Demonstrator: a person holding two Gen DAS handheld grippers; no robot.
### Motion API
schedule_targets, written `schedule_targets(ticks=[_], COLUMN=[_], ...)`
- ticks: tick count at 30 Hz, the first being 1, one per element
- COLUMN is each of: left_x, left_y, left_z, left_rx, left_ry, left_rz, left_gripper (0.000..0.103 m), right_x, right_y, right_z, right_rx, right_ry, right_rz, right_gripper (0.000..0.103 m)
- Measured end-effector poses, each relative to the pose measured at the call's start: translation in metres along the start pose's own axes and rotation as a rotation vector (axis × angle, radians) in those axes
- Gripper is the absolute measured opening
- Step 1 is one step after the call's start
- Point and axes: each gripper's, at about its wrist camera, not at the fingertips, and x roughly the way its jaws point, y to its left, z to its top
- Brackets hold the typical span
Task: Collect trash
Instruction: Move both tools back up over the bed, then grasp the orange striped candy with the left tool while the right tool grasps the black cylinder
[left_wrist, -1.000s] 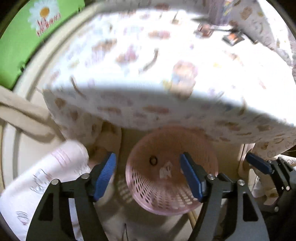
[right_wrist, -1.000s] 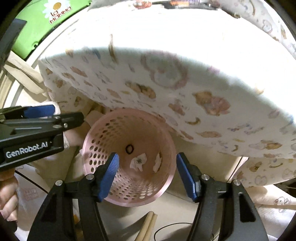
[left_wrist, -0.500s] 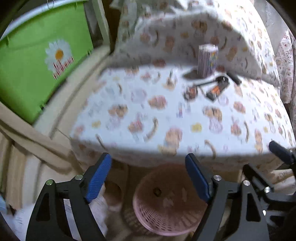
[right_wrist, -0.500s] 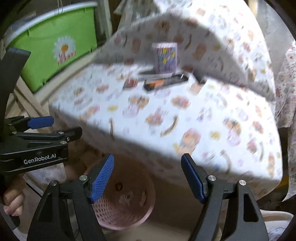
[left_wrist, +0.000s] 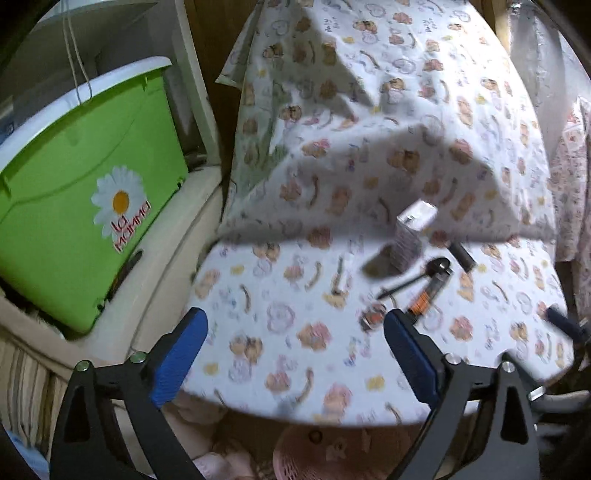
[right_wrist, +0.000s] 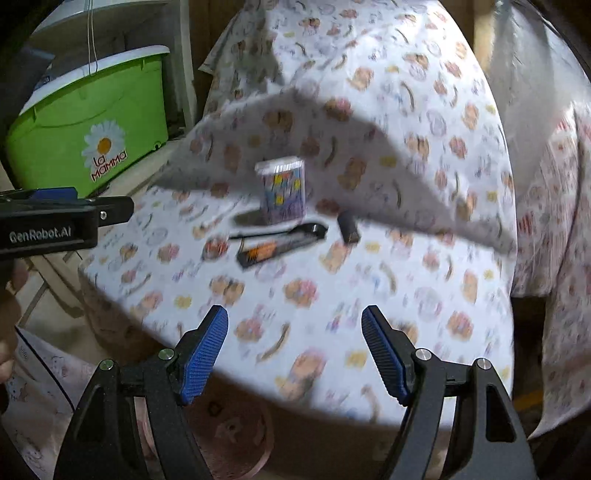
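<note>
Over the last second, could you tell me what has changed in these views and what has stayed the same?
Both grippers lifted from over the pink basket to face the tabletop. The left gripper is opening, nothing between its pads; the right gripper widened slightly, also empty. Nothing was picked up or released. The scraps remain in the basket; the patterned box, black tool and green bin sit as before.

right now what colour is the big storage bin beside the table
Bright green storage bin with a white rim and daisy logo; clearest in the left wrist view.
</note>
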Motion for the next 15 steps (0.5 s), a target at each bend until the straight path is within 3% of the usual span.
schedule_targets(ticks=[6, 11, 15], left_x=[0.025, 0.049, 0.05], left_y=[0.02, 0.034, 0.039], left_z=[-0.004, -0.014, -0.013], left_rx=[-0.053, -0.104, -0.121], left_ry=[0.022, 0.11, 0.106], left_rz=[0.01, -0.011, -0.02], left_gripper=[0.096, 0.095, 0.096], right_x=[0.002, 0.036, 0.051], right_y=[-0.028, -0.036, -0.039], right_z=[0.034, 0.024, 0.02], right_rx=[0.055, 0.09, 0.146], right_ry=[-0.064, -0.01, 0.042], right_rz=[-0.026, -0.024, 0.025], right_gripper=[0.077, 0.077, 0.077])
